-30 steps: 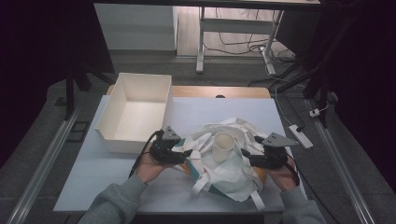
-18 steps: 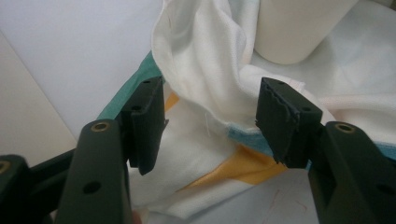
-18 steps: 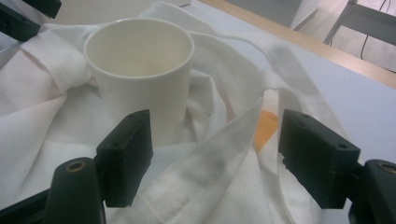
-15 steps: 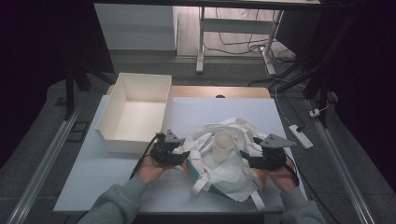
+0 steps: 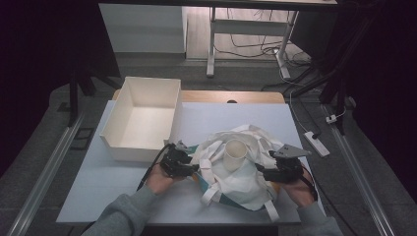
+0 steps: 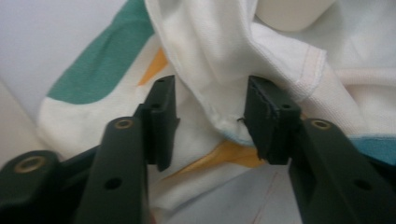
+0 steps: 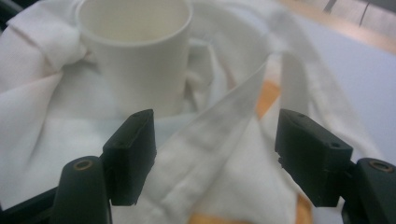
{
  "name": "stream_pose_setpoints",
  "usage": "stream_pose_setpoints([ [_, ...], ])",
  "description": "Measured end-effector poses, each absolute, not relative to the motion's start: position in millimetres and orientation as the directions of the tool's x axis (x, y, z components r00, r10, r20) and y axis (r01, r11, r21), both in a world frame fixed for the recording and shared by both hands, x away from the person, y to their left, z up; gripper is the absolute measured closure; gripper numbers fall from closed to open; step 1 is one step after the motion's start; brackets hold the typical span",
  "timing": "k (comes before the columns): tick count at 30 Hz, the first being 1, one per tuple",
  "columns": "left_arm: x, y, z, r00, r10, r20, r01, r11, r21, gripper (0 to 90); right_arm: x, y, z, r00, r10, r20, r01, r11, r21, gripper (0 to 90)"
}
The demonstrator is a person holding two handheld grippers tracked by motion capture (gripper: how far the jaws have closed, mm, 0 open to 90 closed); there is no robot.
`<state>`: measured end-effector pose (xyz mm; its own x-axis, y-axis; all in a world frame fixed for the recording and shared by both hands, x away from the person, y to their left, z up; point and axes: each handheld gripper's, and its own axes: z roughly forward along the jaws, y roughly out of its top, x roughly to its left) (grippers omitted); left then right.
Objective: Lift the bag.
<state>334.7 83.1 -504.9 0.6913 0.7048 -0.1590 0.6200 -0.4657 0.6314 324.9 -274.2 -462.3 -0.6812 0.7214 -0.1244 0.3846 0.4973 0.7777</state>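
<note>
Compared with the frame one second before, both hands had stayed at the flanks of the crumpled white cloth bag (image 5: 236, 172), with the left tongs (image 5: 193, 168) drawn slightly closer to its left edge. The bag lay on the pale counter (image 5: 123, 196), right of the open white box (image 5: 142, 120), its long axis running from the far centre toward the near right, straps trailing toward the near edge. A paper cup (image 5: 235, 154) stood upright on the bag, mouth up. The left tongs (image 6: 210, 121) stood partly open, straddling a raised fold of cloth (contact with the pads could not be told). The right tongs (image 7: 215, 149) gaped wide around a flat strap (image 7: 219, 135), just short of the cup (image 7: 140, 51).
</note>
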Motion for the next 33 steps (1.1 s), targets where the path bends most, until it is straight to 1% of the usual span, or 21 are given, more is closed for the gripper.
stream_pose_setpoints([
  [3,334.8,82.1,-506.5,0.706,0.690,-0.163,0.616,-0.483,0.622,62.9,318.0,-268.9,-463.5,-0.696,0.708,-0.119,0.402,0.521,0.753,29.2],
  [6,334.3,81.1,-507.0,0.715,0.682,-0.150,0.607,-0.500,0.618,73.2,310.1,-259.0,-463.4,-0.711,0.691,-0.129,0.402,0.550,0.732,28.9],
  [8,334.4,81.3,-506.7,0.720,0.677,-0.152,0.604,-0.504,0.617,77.0,307.6,-252.8,-466.0,-0.702,0.695,-0.157,0.412,0.575,0.707,28.9],
  [10,334.0,82.0,-505.6,0.724,0.673,-0.150,0.600,-0.507,0.619,78.5,307.8,-249.0,-470.9,-0.695,0.694,-0.187,0.418,0.602,0.680,30.0],
  [12,333.4,83.0,-503.7,0.728,0.670,-0.146,0.592,-0.508,0.625,79.5,309.2,-248.6,-475.6,-0.667,0.707,-0.237,0.424,0.621,0.659,35.2],
  [13,332.9,83.5,-502.3,0.730,0.668,-0.142,0.588,-0.509,0.628,80.0,310.2,-250.4,-476.6,-0.655,0.716,-0.241,0.431,0.617,0.659,38.7],
  [17,330.2,87.0,-493.2,0.733,0.667,-0.131,0.571,-0.499,0.652,80.9,313.1,-262.1,-471.1,-0.620,0.750,-0.230,0.461,0.585,0.667,62.1],
  [22,326.9,90.9,-481.7,0.740,0.661,-0.125,0.551,-0.488,0.677,81.3,317.5,-274.5,-469.1,-0.599,0.771,-0.217,0.507,0.574,0.643,78.6],
  [24,325.7,92.1,-478.4,0.744,0.657,-0.122,0.542,-0.487,0.685,81.5,319.0,-279.4,-469.3,-0.591,0.779,-0.208,0.519,0.565,0.641,82.7],
  [26,324.8,94.3,-474.5,0.748,0.652,-0.125,0.537,-0.483,0.692,81.5,319.5,-283.1,-467.4,-0.595,0.782,-0.186,0.518,0.550,0.655,84.7],
  [29,323.0,98.7,-466.2,0.753,0.646,-0.125,0.523,-0.472,0.709,81.6,319.1,-287.7,-461.4,-0.594,0.787,-0.168,0.508,0.528,0.681,86.4],
  [33,318.6,105.7,-452.6,0.759,0.641,-0.114,0.498,-0.458,0.736,82.1,315.2,-298.6,-445.7,-0.569,0.809,-0.149,0.480,0.474,0.739,87.2],
])
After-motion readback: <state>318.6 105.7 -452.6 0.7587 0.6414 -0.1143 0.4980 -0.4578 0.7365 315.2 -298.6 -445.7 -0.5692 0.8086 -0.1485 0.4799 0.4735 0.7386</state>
